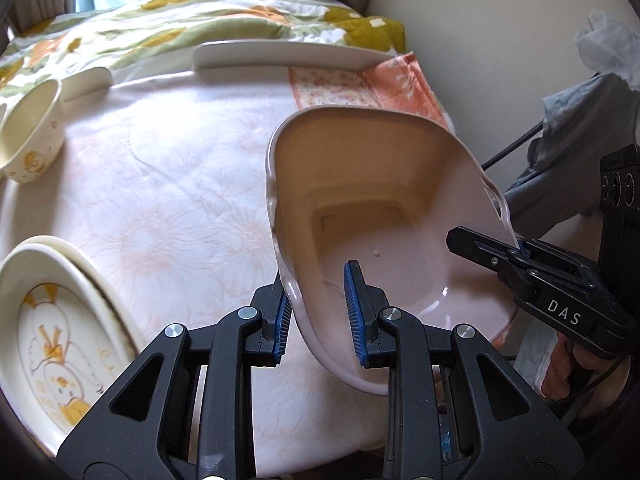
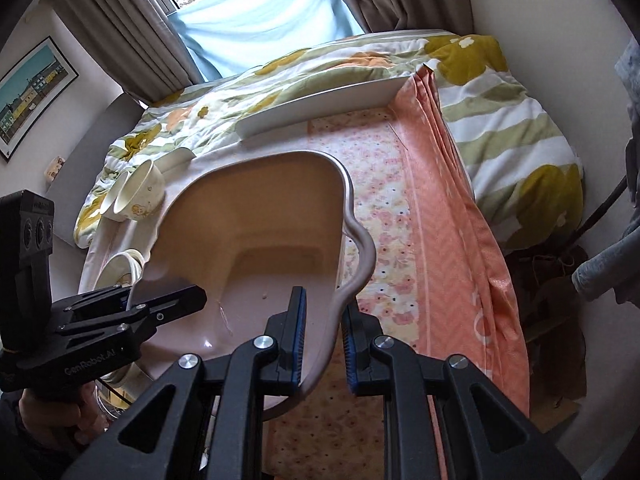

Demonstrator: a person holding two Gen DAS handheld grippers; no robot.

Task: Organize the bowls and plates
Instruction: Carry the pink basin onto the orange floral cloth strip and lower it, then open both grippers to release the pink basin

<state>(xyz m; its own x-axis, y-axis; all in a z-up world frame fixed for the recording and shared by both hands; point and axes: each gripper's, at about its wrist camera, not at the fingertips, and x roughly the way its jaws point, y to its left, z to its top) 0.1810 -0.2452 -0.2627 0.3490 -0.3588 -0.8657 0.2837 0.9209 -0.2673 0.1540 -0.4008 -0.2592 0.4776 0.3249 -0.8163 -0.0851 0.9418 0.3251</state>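
A large pink basin point(image 1: 380, 208) with a wavy rim is held tilted above the table; it also shows in the right wrist view point(image 2: 260, 240). My left gripper point(image 1: 320, 312) straddles its left rim, jaws partly closed around the wall. My right gripper point(image 2: 322, 340) straddles the opposite rim point(image 2: 360, 256) and shows in the left wrist view point(image 1: 516, 248). Stacked cream plates with a chick print point(image 1: 60, 320) lie at the left. Cream bowls point(image 1: 32, 136) stand at the far left, also in the right wrist view point(image 2: 136, 196).
The table has a pale floral cloth point(image 1: 168, 200) and an orange cloth point(image 2: 452, 240). A white tray point(image 1: 288, 56) lies at the far edge against a flowered quilt point(image 1: 200, 12). A wall and grey clothing point(image 1: 568, 128) are at the right.
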